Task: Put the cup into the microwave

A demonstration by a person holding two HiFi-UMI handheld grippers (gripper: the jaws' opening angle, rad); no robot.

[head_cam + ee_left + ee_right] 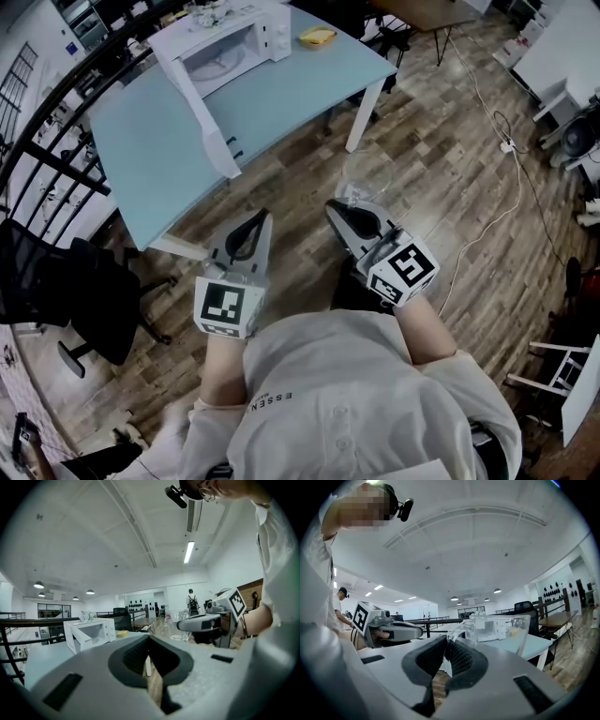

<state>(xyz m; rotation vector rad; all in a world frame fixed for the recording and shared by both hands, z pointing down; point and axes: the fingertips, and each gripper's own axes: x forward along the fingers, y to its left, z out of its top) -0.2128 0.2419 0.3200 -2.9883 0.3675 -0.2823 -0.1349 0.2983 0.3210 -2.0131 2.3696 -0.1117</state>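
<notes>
A white microwave (232,45) stands at the far end of the pale blue table (150,159), its door (202,112) swung open toward me. My right gripper (349,217) is shut on the handle of a clear glass cup (361,183), holding it upright over the wood floor, short of the table. In the right gripper view the cup (501,630) sits just beyond the pads. My left gripper (251,225) hangs beside it, shut and holding nothing. The left gripper view shows the microwave (91,632) ahead and the cup (177,626) to the right.
A small yellow object (317,37) lies on the table right of the microwave. A black office chair (94,291) stands at the left and a dark railing (56,112) runs behind the table. A white cable (506,187) trails across the floor at the right.
</notes>
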